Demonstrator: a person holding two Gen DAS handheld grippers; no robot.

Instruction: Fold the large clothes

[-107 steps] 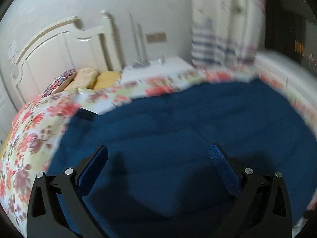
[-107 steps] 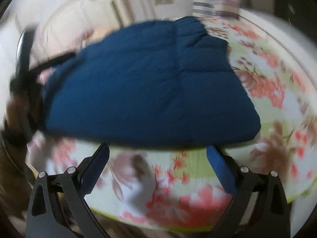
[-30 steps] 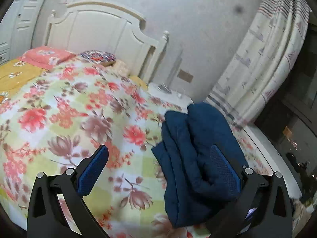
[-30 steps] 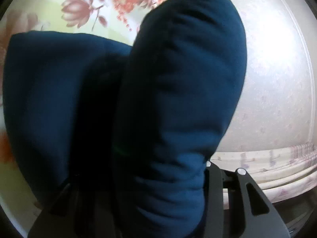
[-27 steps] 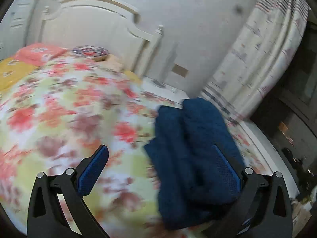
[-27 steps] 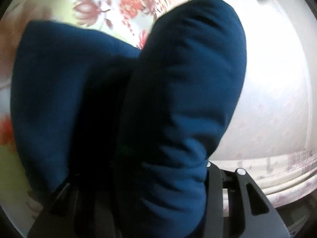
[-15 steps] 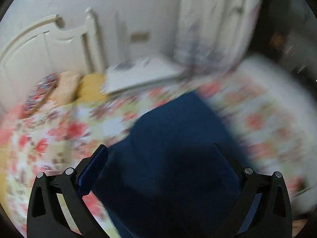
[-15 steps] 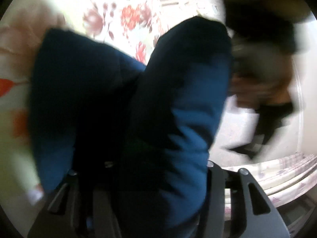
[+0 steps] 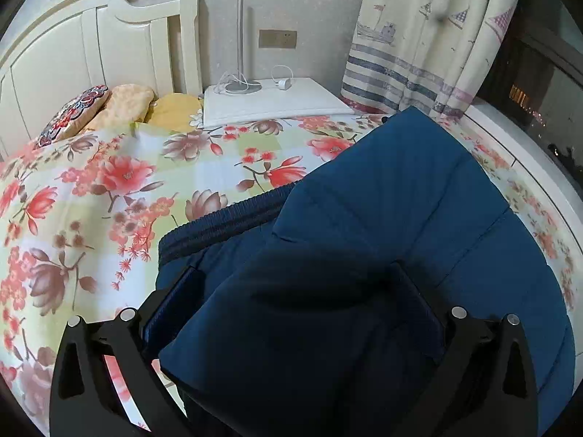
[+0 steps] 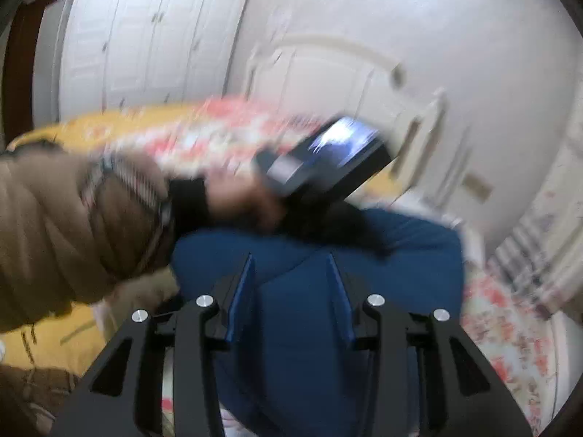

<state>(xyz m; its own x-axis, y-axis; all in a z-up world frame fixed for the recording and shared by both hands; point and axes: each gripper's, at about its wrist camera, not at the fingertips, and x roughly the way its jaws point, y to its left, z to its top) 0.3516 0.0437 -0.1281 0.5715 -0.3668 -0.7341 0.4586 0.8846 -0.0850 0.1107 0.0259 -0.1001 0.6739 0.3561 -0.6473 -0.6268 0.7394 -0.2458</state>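
Left wrist view: the blue garment [image 9: 400, 196] lies bunched on the bed [image 9: 91, 189], bulging between the wide-spread left gripper [image 9: 291, 306]; the right gripper [image 10: 291, 284], just closing, pinches its fold. Next, lay it flat.

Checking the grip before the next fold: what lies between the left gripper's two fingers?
In the left wrist view, a thick fold of the blue garment fills the gap of the left gripper, bulging over both fingers. Nothing else lies there.
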